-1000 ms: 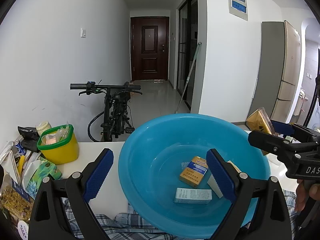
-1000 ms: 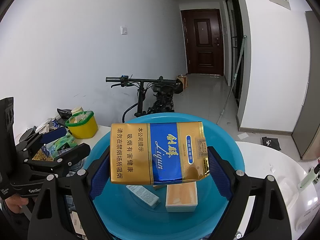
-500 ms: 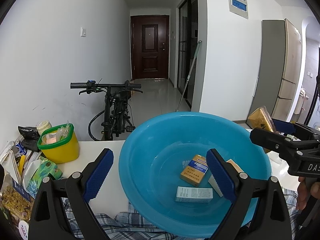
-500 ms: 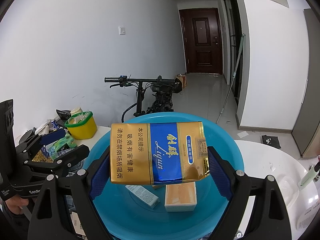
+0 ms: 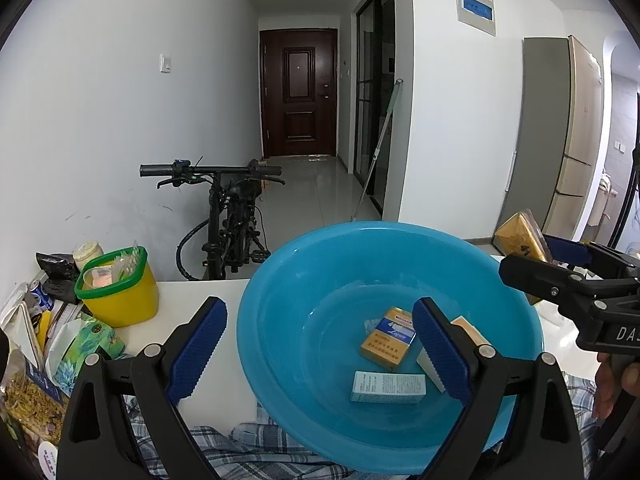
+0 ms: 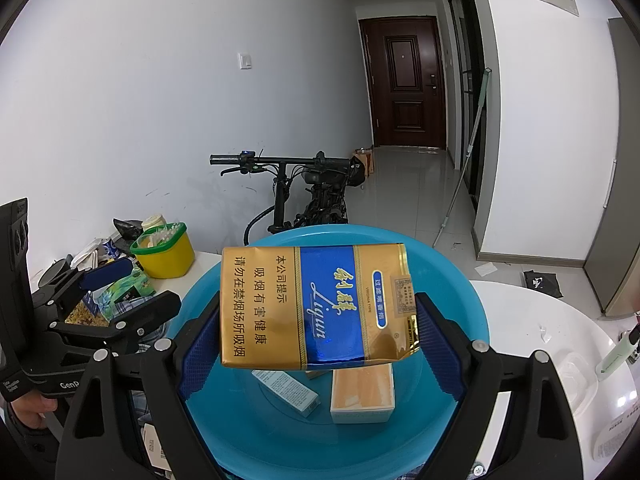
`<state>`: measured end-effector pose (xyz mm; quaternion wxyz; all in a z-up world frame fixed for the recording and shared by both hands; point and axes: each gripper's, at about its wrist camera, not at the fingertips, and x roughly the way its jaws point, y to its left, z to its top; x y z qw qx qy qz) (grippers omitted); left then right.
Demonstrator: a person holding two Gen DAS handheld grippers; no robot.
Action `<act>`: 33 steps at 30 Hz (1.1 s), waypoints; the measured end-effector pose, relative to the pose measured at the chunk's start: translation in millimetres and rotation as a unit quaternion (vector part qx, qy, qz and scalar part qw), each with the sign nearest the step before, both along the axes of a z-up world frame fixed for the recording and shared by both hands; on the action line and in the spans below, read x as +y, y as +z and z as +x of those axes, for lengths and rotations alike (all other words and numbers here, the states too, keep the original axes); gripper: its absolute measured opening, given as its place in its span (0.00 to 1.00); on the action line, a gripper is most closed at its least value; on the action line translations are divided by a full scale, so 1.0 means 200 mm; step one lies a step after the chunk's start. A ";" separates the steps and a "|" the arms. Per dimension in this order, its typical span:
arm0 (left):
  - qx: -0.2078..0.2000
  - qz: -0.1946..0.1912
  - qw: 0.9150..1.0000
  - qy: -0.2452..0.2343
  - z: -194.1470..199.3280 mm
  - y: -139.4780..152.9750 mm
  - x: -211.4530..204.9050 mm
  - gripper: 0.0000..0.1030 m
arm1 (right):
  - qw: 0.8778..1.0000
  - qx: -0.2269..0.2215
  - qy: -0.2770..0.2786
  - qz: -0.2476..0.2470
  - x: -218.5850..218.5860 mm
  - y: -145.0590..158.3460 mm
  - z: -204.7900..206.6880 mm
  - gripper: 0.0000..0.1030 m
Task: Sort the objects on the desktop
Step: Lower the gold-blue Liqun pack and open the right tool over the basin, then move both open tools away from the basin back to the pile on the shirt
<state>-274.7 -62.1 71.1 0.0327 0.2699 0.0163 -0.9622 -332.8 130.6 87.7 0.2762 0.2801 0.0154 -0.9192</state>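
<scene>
The right gripper [image 6: 318, 334] has its jaws clamped on a gold-and-blue cigarette pack [image 6: 316, 306], one blue pad pressed to each short end, the pack held lengthwise and hanging over the blue basin [image 6: 472, 300]. In the left wrist view the same pack [image 5: 520, 236] pokes up at 2 o'clock, just past the basin's far right rim.

Over to the left gripper [image 5: 320, 354]: jaws apart, nothing between the pads, hovering at the near edge of the basin [image 5: 280, 280]. Its right finger sits in front of the bowl's contents.

Inside the basin lie three things: an orange box [image 5: 387, 338] near the middle, a pale teal box [image 5: 388, 387] at 6 o'clock from it, and a white-and-tan box [image 5: 466, 328] at 3 o'clock, partly hidden behind the finger.

Moving outward, the basin rests on a white surface [image 5: 192, 296], with checked cloth [image 5: 240, 440] under its near side. At 9 o'clock stands a yellow tub [image 5: 120, 296] with a green rim, and snack packets [image 5: 80, 344] are piled beside it. A bicycle [image 5: 228, 220] leans against the wall beyond, at 11 o'clock.
</scene>
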 end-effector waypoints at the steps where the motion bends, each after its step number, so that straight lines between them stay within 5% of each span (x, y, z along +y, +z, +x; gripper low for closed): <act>1: 0.000 -0.001 1.000 0.000 0.00 0.00 0.00 0.93 | 1.000 0.000 0.000 0.000 0.00 0.00 0.00 0.85; 24: 0.000 -0.001 1.000 0.001 0.00 0.00 0.00 0.93 | 1.000 -0.003 -0.001 0.001 0.00 0.00 0.00 0.85; 28: 0.000 0.000 1.000 0.002 0.00 0.00 -0.01 0.93 | 1.000 -0.001 -0.017 0.000 0.02 -0.01 -0.01 1.00; 33: 0.000 0.001 1.000 0.004 0.01 0.00 -0.02 0.93 | 1.000 -0.017 -0.022 0.004 0.02 -0.03 -0.04 1.00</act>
